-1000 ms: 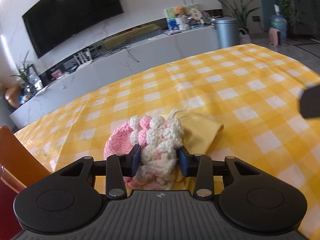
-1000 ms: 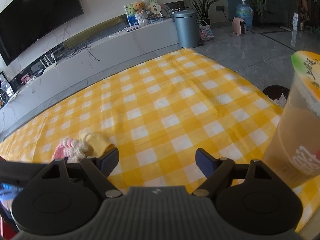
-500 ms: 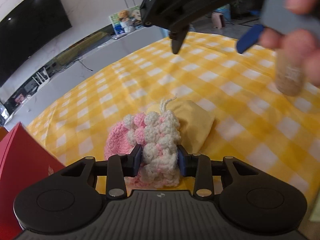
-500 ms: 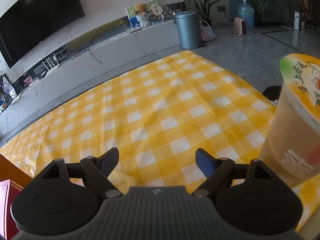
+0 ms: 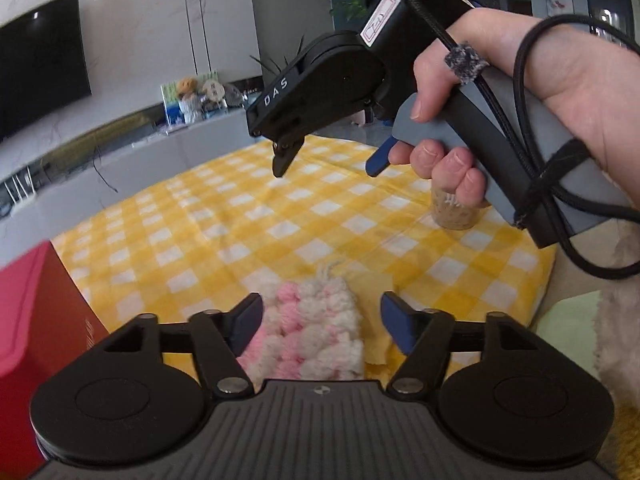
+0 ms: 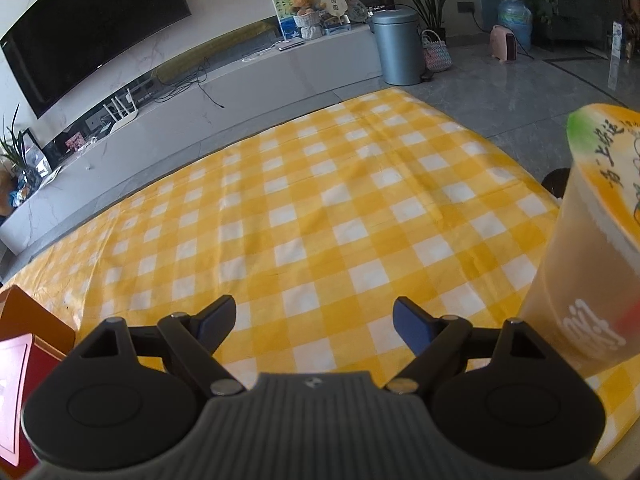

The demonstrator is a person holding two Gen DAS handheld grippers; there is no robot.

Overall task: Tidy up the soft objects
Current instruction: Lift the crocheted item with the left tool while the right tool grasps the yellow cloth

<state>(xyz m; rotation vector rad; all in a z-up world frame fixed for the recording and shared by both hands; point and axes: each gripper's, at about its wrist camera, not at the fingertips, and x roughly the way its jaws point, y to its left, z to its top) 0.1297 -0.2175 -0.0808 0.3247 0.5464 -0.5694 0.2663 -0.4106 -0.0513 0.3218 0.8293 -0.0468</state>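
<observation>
A yellow-and-white checked tablecloth (image 6: 328, 216) covers the table and fills the middle of both views. Beyond its far edge runs a long pale media console (image 6: 224, 92) beneath a wide black television (image 6: 92, 28) on a marble-look wall. Farther right along the console stand a teddy bear with a picture board (image 6: 306, 12), then a grey lidded bin (image 6: 398, 46), a potted plant and a blue water bottle (image 6: 515, 20) on the grey floor.

In the left wrist view, a red box (image 5: 36, 320) sits at the left edge. The left gripper (image 5: 322, 326) has its jaws spread, with the pink-and-white crocheted yarn piece (image 5: 308, 330) lying on the cloth between them; whether the left finger brushes the yarn cannot be told. A flat yellow cloth (image 5: 376, 316) lies under and to the right of the yarn. Above and to the right, the person's right hand (image 5: 520, 92) grips the grey handle of the right gripper, seen from the side, over the table.

The right wrist view shows none of the yarn. Its left corner holds an orange and red box edge (image 6: 28, 340). The right gripper (image 6: 314, 324) is spread wide over bare checks, holding nothing. At the right edge stands a tall sealed drink cup with an orange printed lid (image 6: 592, 248), which in the left view appears only as a base behind the fingers
</observation>
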